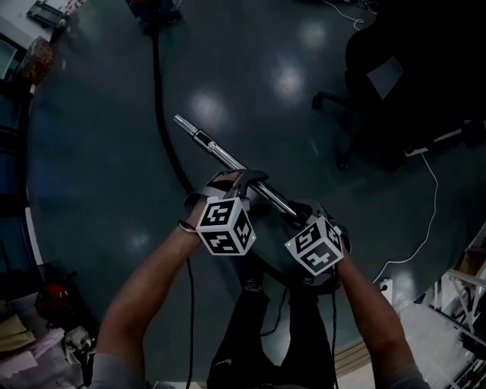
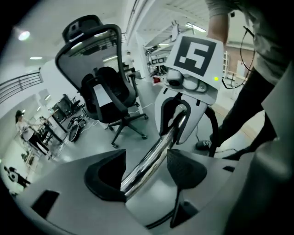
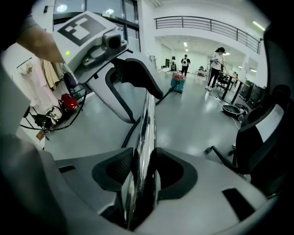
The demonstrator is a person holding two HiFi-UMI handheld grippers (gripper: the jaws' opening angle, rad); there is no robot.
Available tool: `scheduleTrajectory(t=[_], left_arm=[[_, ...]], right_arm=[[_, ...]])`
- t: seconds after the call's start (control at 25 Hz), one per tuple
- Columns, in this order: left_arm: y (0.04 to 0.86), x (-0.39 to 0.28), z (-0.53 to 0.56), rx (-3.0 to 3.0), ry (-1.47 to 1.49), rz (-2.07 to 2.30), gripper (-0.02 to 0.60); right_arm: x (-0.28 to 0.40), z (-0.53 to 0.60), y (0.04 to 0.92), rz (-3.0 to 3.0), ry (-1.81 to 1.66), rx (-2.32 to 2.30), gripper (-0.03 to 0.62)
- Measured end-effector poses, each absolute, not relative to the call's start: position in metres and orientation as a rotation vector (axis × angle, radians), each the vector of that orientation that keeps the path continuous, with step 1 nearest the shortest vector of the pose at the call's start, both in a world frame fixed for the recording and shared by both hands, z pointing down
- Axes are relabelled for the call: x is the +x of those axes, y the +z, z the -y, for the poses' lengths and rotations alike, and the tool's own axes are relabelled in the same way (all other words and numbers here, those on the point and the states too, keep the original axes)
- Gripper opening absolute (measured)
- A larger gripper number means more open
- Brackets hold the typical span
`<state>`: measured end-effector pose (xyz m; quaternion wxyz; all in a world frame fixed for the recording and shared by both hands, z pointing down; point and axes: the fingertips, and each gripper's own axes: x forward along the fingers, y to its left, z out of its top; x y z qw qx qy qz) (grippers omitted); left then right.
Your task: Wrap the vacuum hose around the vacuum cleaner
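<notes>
A chrome vacuum wand (image 1: 228, 158) slants up off the dark floor, and both grippers are on its near end. My left gripper (image 1: 244, 182) stands open around it. In the left gripper view the wand (image 2: 158, 144) leans on the left pad (image 2: 108, 172), with a gap to the right pad. My right gripper (image 3: 144, 167) is shut on the wand (image 3: 148, 119), both pads against it. The black hose (image 1: 161, 114) runs across the floor to the vacuum cleaner (image 1: 156, 11) at the top; it shows small and far off (image 3: 178, 81) in the right gripper view.
A black office chair (image 1: 380, 76) stands at the upper right, and also shows as an office chair (image 2: 108, 92) in the left gripper view. A white cable (image 1: 429, 228) trails on the floor at right. Clutter (image 1: 45, 319) fills the lower left. People (image 3: 216, 64) stand in the distance.
</notes>
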<state>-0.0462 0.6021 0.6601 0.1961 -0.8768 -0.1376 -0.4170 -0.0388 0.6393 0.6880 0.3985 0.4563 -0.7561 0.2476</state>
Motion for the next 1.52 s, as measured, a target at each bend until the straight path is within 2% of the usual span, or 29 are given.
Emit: scheduleTrajectory(t=[0.24,0.72,0.76,0.84,0.88,1.2,1.52], left_arm=[[0.683,-0.074,-0.612,-2.183,-1.29,0.67,0.27],[0.744,-0.113,-0.645,-2.097,-1.461,0.958,0.267],[0.749,-0.117,-0.647,-2.098,-1.47,0.961,0.258],[0.754,-0.121,-0.651,-2.134,-1.481,0.948,0.181],[0.755,-0.12,-0.654,-2.161,-1.48,0.939,0.17],[0.77,-0.133,-0.67,-2.203,-1.456,0.903,0.166],[0.778,-0.173,-0.647,-2.406,-1.605,0.713,0.166]], right_arm=[[-0.063,-0.635,0.694,1.932,0.583,1.067,0.163],[-0.104,-0.642,0.706,2.027,0.53,0.84,0.157],[-0.108,-0.643,0.707,2.032,0.521,0.819,0.156],[-0.112,-0.648,0.711,2.036,0.508,0.781,0.155],[-0.114,-0.651,0.713,2.035,0.503,0.764,0.154],[-0.128,-0.666,0.725,2.073,0.569,0.69,0.153],[-0.129,-0.66,0.691,2.128,0.589,0.811,0.154]])
